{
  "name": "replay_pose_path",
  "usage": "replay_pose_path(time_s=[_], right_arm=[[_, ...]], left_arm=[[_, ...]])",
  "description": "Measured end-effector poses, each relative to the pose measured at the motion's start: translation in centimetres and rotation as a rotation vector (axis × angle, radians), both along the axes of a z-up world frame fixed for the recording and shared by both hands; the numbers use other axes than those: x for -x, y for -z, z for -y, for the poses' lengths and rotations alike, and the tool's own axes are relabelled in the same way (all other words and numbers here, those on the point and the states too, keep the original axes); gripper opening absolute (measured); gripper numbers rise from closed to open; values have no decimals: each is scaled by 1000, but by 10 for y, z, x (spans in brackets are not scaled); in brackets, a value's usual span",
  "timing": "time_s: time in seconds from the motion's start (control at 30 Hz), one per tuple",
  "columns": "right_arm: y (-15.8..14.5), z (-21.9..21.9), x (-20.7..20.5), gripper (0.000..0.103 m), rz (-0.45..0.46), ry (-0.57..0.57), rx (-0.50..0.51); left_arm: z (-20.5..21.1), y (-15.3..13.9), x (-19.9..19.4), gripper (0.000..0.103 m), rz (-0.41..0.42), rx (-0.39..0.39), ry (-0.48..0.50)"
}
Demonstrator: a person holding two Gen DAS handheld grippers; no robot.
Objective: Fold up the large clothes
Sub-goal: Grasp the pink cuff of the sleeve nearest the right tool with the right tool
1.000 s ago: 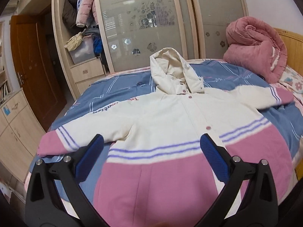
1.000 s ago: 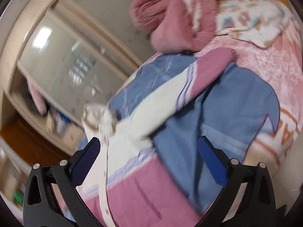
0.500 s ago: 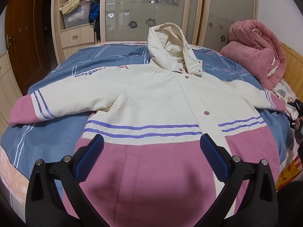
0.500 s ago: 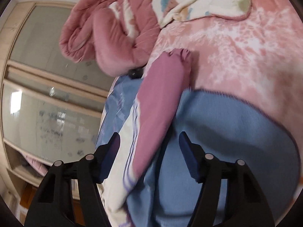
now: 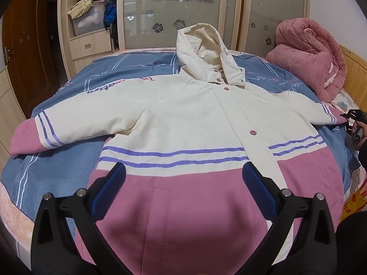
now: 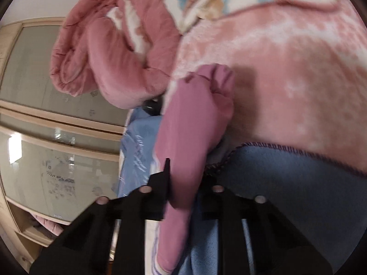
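- A hooded jacket (image 5: 188, 123), cream above and pink below with purple stripes, lies face up and spread flat on a bed (image 5: 57, 160) covered by a blue blanket.
- In the left wrist view its hood (image 5: 201, 52) points to 12 o'clock and its pink hem fills the 6 o'clock edge.
- The left gripper (image 5: 182, 185) hangs over the pink lower front with its jaws wide apart and nothing between them; its blue pads (image 5: 110, 192) frame the striped band, which lies just beyond the fingertips toward 12 o'clock.
- One sleeve stretches toward 9 o'clock and ends in a pink cuff (image 5: 25, 139); the other runs toward 3 o'clock.
- At 3 o'clock in that view the right gripper (image 5: 351, 120) meets the end of that sleeve.
- In the right wrist view the right gripper (image 6: 183, 178) has just been closing, and its jaws stand narrow, pinched on the pink sleeve cuff (image 6: 195, 119), which runs out from between them toward 12 o'clock.
- A rolled pink quilt (image 6: 110, 52) lies at 10 o'clock from that cuff, near it.
- A wardrobe (image 5: 206, 11) with frosted doors stands behind the bed at 12 o'clock.
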State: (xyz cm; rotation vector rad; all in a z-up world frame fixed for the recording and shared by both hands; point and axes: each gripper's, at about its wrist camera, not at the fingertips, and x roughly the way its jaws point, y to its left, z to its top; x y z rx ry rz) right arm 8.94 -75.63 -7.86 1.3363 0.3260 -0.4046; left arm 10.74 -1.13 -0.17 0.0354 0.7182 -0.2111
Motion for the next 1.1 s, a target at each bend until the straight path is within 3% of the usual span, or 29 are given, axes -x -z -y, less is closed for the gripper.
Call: replay_pose_path(time_s=[0.1, 0.33, 0.43, 0.5, 0.63, 0.8, 0.87, 0.93, 1.1], right_arm=[[-30, -8, -9, 10, -1, -10, 79], [-148, -72, -50, 10, 80, -107, 348], [-184, -102, -71, 10, 99, -170, 391], [-194, -107, -76, 9, 82, -149, 370], [-177, -80, -53, 8, -4, -12, 324], [-110, -22, 5, 8, -116, 108, 211], [-67, 4, 26, 8, -76, 110, 67], [-43, 10, 39, 8, -56, 129, 12], [-44, 11, 25, 8, 36, 92, 60]], left_arm=[[-4, -3, 0, 101, 7, 12, -7], [-18, -12, 4, 101, 27, 57, -41], [-25, -12, 2, 101, 14, 80, -53], [-28, -13, 0, 101, 6, 95, -57], [-31, -12, 0, 101, -1, 102, -60], [-33, -12, 1, 101, -1, 104, -50], [-34, -9, 0, 101, -11, 106, -51], [-33, -7, -2, 101, -23, 109, -46], [-23, -1, -3, 101, -30, 86, -34]])
